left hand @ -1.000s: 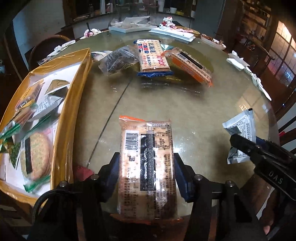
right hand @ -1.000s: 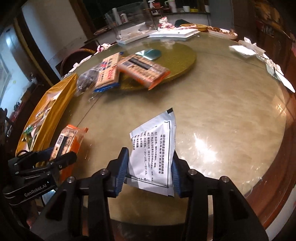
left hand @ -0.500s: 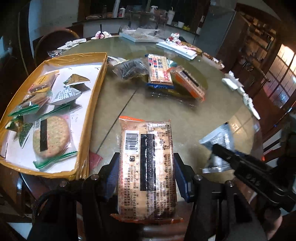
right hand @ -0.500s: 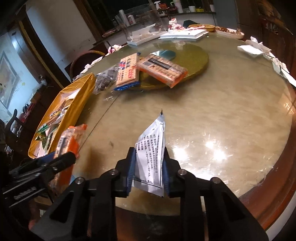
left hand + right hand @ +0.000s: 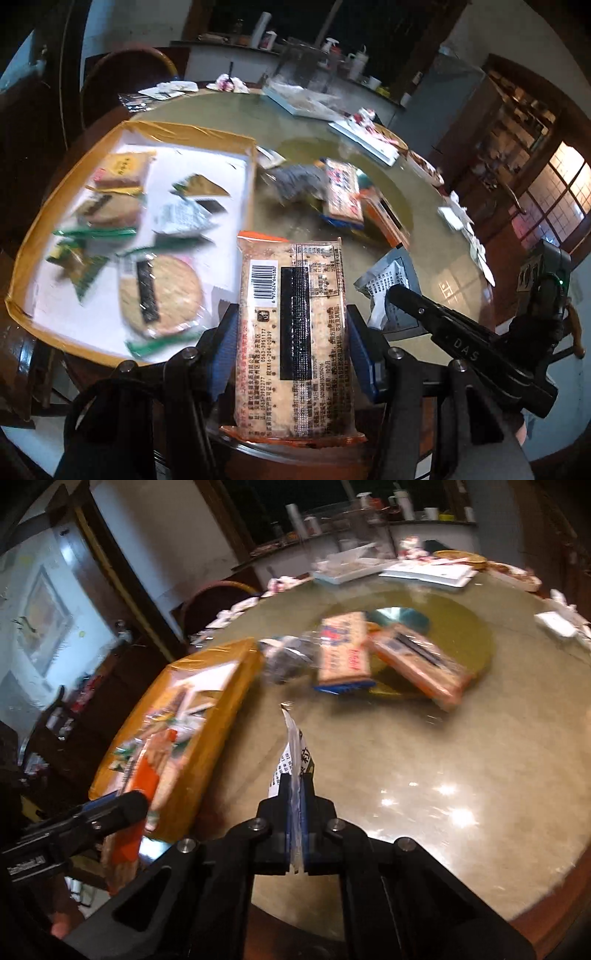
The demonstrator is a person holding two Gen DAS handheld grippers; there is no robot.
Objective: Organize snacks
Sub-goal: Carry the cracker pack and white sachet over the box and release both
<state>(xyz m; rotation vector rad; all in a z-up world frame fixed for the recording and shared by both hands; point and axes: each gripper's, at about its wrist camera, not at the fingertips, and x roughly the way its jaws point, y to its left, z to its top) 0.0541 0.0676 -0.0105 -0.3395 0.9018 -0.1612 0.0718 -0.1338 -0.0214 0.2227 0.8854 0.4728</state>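
Between the left gripper's point(image 5: 291, 347) blue pads sits an orange cracker pack point(image 5: 293, 332), clamped at both long edges and lifted off the table point(image 5: 461, 757). Right gripper point(image 5: 295, 823): jaws pressed nearly together on a thin white sachet point(image 5: 293, 753), held edge-up above the tabletop. Beyond, left: a yellow tray point(image 5: 207, 134) holding small snacks. Farther back, three packs point(image 5: 354, 653) lie by the turntable point(image 5: 465, 642).
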